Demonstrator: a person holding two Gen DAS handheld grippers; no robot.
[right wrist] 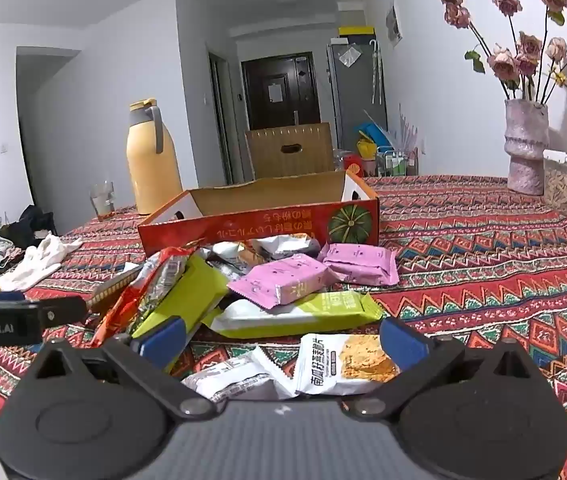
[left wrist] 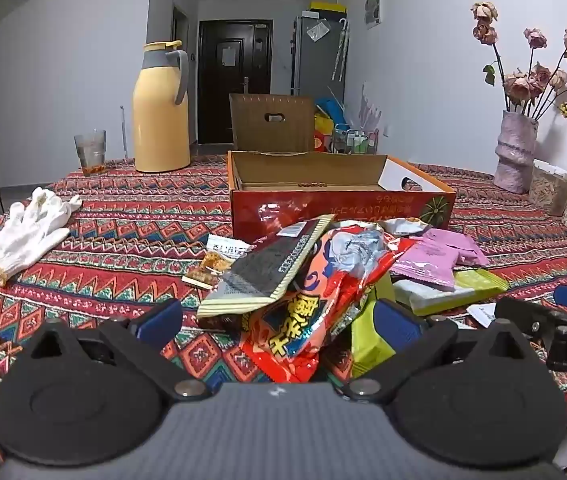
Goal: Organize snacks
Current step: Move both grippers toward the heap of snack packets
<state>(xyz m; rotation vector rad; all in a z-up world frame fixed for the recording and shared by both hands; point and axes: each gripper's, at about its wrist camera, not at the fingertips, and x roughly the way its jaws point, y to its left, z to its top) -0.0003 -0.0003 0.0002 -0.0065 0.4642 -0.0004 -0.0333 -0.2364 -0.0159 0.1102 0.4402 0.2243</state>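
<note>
Snack pile (left wrist: pixel 315 280) crowds the desk (left wrist: pixel 123 248) just ahead of the left gripper (left wrist: pixel 279 320); open box (left wrist: pixel 339 196) stands beyond; bare cloth lies to its left.

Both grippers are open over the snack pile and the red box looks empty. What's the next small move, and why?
Probably ease the right gripper down and close on the white cracker packet. It lies loose on the cloth directly between the open jaws, clear of the heap, so it should lift cleanly. The red box sits open just behind the pile. The left gripper faces tangled, overlapping bags.

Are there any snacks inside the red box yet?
No, the red box shows only bare cardboard walls inside, and the snack packets all lie on the tablecloth in front of it.
</note>
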